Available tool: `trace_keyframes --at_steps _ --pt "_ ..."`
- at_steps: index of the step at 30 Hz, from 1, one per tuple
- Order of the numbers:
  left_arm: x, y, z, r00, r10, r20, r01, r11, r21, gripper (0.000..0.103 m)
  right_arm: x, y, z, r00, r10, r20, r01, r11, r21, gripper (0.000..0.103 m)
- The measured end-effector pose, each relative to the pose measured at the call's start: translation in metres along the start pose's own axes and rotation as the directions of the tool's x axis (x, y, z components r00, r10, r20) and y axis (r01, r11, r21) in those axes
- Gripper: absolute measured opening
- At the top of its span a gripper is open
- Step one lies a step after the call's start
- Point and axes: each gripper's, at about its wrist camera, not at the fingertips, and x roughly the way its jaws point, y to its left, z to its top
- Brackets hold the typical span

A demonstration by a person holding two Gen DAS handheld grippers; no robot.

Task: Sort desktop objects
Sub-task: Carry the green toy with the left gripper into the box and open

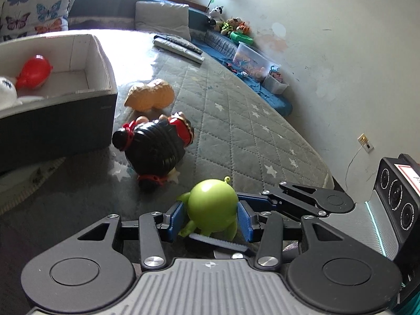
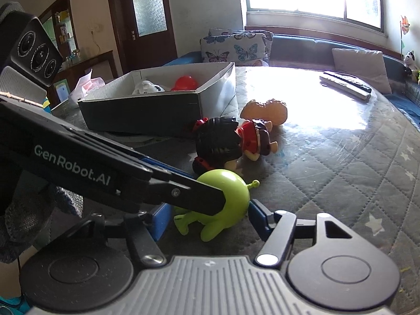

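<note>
A green alien toy [image 1: 212, 207] lies on the quilted mat, between the blue pads of my left gripper [image 1: 210, 219], which closes against its sides. In the right wrist view the same green toy [image 2: 231, 197] sits between my right gripper's [image 2: 207, 216] wide-open fingers, with the left gripper's black finger lying across it. A black-haired doll [image 1: 155, 147] lies just beyond, and an orange toy [image 1: 151, 95] farther on. The open box [image 1: 102, 60] at the left holds a red toy [image 1: 34, 72] and a white toy [image 1: 6, 90].
Two remote controls [image 1: 178, 46] lie at the mat's far side. Butterfly pillows [image 1: 34, 13], a grey cushion and plush toys [image 1: 228, 25] line the back. A clear plastic bin [image 1: 252, 60] stands by the wall on the right.
</note>
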Motion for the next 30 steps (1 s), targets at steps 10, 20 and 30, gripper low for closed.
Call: trace_keyframes --at_steps 10,20,30 --pt "0.004 0.008 -0.001 0.999 -0.036 -0.010 0.035 0.998 -0.059 0.049 0.001 -0.002 0.000 1.000 0.006 0.006 -0.006 1.000 0.016 0.061" --pt "-0.017 0.005 0.000 0.998 -0.034 0.045 0.036 0.998 -0.043 0.048 -0.010 0.007 0.012 0.999 0.008 0.047 -0.007 1.000 -0.019 0.056" --pt "-0.064 0.016 0.033 0.983 0.033 0.182 -0.028 0.999 -0.029 0.048 -0.003 0.033 0.070 0.990 0.052 0.131 -0.034 0.990 -0.135 0.056"
